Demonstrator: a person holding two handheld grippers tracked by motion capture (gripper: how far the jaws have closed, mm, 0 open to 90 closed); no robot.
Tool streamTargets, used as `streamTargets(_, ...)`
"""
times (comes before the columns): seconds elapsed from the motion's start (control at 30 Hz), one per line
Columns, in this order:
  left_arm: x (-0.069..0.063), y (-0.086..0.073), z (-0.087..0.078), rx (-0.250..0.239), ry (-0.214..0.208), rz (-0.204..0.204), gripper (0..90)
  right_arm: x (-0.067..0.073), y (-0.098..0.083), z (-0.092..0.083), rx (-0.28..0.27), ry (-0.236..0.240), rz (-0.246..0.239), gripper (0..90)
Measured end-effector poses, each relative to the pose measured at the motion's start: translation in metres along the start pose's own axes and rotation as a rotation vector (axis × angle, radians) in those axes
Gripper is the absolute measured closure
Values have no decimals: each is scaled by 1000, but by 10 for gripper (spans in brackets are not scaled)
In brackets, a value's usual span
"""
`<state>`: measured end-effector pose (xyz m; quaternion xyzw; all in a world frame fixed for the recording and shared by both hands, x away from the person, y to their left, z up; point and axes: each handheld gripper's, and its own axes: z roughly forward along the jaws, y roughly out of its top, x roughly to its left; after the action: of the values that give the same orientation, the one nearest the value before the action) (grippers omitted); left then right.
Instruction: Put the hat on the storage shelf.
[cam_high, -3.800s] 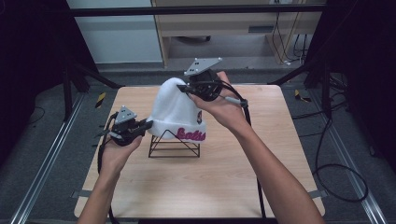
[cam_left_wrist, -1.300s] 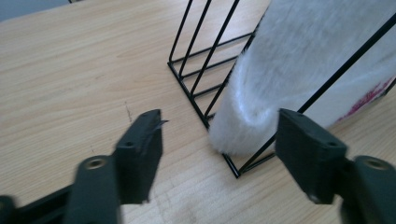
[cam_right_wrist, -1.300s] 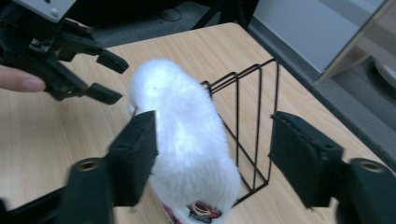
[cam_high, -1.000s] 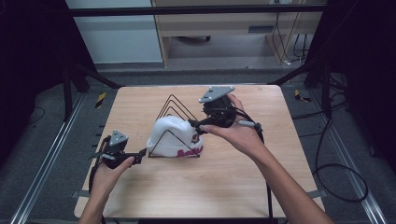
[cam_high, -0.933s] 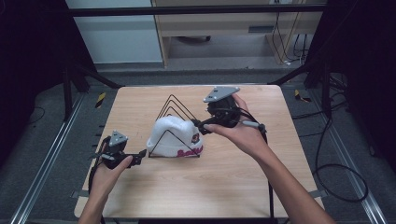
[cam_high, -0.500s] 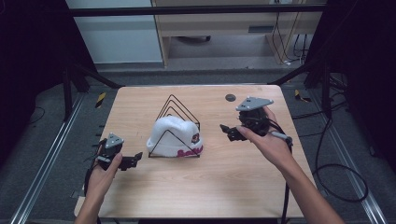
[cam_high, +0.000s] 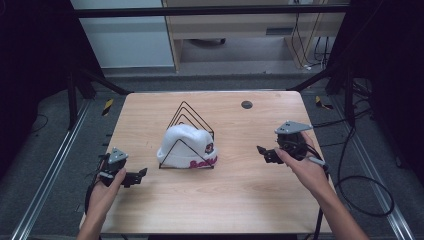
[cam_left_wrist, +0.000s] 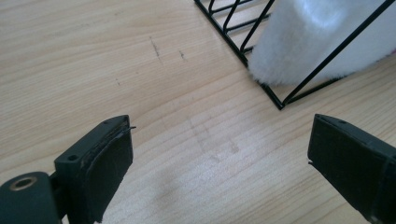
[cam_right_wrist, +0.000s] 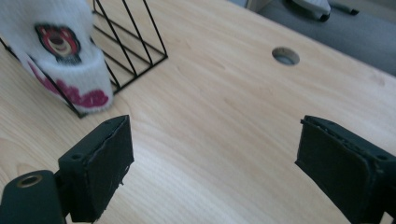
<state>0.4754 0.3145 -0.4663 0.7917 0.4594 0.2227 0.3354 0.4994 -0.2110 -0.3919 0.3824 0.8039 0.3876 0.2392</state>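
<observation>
A white knit hat (cam_high: 186, 145) with red lettering and a round patch rests in a black wire rack (cam_high: 189, 120) at the middle of the wooden table (cam_high: 235, 200). In the left gripper view the hat (cam_left_wrist: 322, 37) sits inside the rack's front wire (cam_left_wrist: 280, 100). The patch on the hat (cam_right_wrist: 58, 42) faces the right gripper view. My left gripper (cam_high: 140, 175) is open, low at the table's left, apart from the rack. Off to the rack's right my right gripper (cam_high: 261, 151) is open and holds nothing.
A round hole (cam_high: 246, 104) lies in the table's far right part, and shows as a hole (cam_right_wrist: 286, 55) in the right gripper view. Cables (cam_high: 360, 180) trail on the floor to the right. A metal frame rail (cam_high: 45, 190) runs along the left.
The hat was lowered from above the rack into it, then let go. Both grippers opened and drew away, the right one to the right, the left one down and left.
</observation>
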Motion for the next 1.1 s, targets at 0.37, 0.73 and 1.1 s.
streamTargets(0.37, 2, -10, 8, 32, 7, 14, 61, -7, -50, 15, 66, -3, 62, 114)
streamTargets(0.73, 7, -18, 14, 46, 12, -7, 61, -10, -83, 28, 113, -13, 110, 115)
streamTargets(1.1, 9, -28, 28, 40, 0, -33, 55, -15, -105, 38, 134, -54, 182, 111)
